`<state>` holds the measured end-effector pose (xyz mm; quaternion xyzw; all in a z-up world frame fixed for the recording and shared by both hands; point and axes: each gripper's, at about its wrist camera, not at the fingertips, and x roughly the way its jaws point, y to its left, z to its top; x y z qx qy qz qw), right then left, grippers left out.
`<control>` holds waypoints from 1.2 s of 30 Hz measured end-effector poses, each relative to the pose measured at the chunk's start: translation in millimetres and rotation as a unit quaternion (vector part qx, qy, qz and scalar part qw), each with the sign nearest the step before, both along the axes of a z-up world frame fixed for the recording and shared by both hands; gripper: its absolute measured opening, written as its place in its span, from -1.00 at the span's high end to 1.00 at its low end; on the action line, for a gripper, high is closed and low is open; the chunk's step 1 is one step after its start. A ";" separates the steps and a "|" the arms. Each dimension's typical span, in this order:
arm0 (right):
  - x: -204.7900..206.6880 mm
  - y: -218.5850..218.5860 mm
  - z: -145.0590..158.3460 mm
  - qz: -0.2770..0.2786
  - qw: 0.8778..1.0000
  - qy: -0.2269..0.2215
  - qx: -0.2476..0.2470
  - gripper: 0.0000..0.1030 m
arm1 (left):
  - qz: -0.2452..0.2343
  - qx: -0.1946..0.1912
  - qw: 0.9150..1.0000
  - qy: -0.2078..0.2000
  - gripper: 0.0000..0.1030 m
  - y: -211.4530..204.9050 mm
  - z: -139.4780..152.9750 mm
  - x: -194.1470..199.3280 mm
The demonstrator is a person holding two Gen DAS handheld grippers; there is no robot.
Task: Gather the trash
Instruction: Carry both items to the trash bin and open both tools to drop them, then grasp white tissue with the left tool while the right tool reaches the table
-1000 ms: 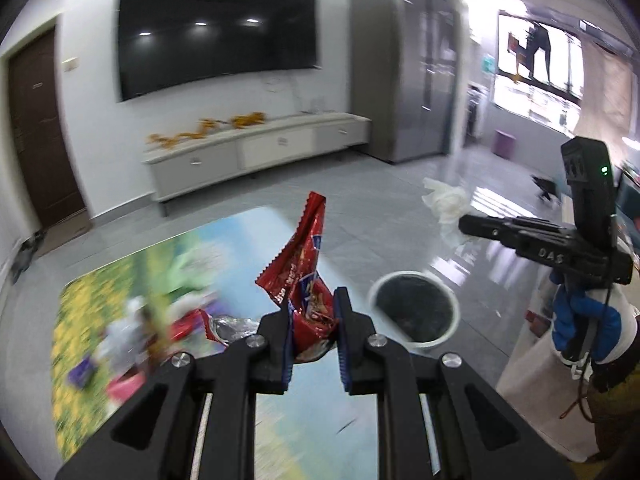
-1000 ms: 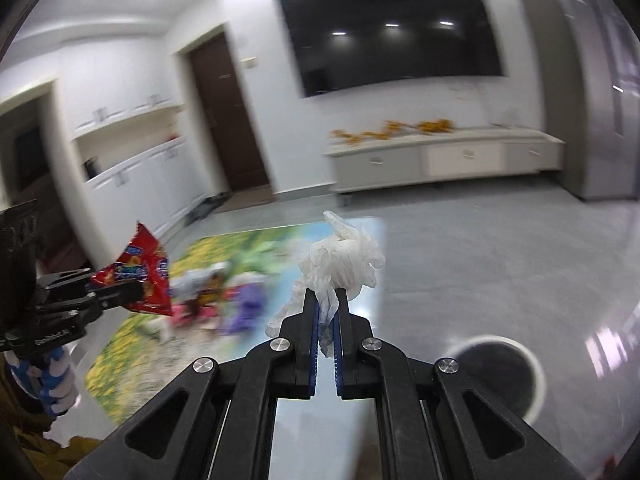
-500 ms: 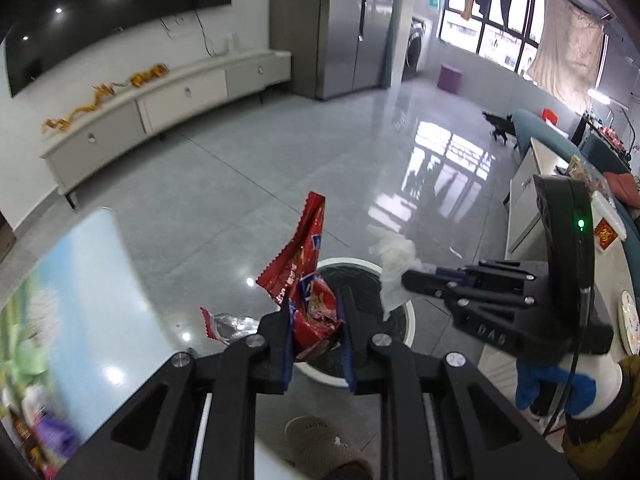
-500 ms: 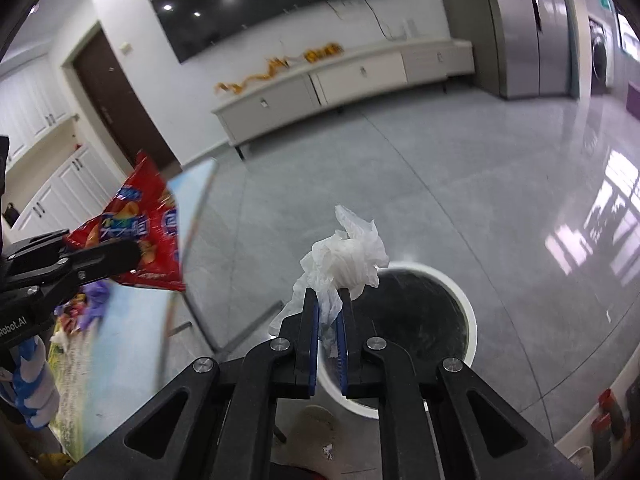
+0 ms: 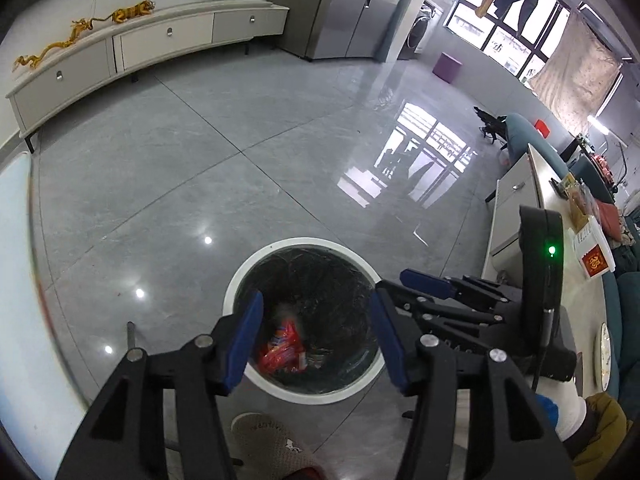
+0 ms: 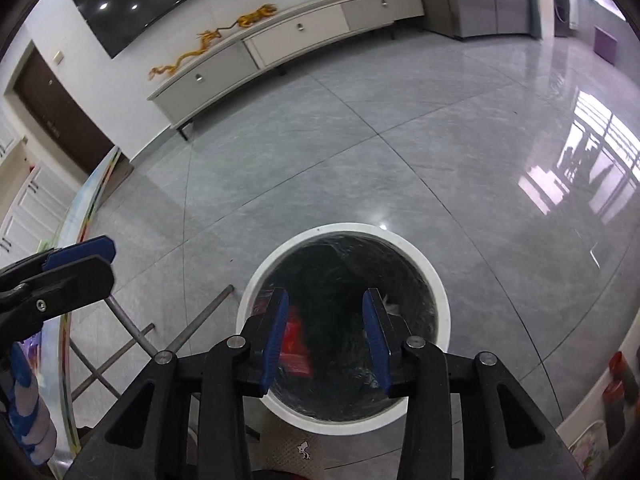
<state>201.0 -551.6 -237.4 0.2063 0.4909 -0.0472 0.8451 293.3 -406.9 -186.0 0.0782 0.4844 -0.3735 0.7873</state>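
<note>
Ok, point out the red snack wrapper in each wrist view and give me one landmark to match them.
Left wrist: red snack wrapper lies inside the bin, low centre-left, seen between the left gripper and its open jaws.
Right wrist: red snack wrapper lies in the bin's left part, partly behind a finger of the right gripper.
Shared landmark: the white-rimmed bin with its black liner.
</note>
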 end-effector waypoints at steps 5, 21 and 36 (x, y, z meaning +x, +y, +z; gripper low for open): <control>-12.9 15.4 28.5 0.011 1.000 -0.029 -0.004 0.25 | 0.008 0.001 0.999 -0.040 -0.04 18.8 22.1 -27.1; -89.1 97.9 174.4 0.057 0.982 -0.172 -0.049 0.06 | 0.040 -0.054 0.986 -0.155 -0.47 158.1 120.9 -131.8; -92.5 250.6 253.9 0.184 0.956 -0.222 -0.046 0.04 | 0.220 -0.068 0.951 -0.207 -0.47 397.1 133.9 -169.8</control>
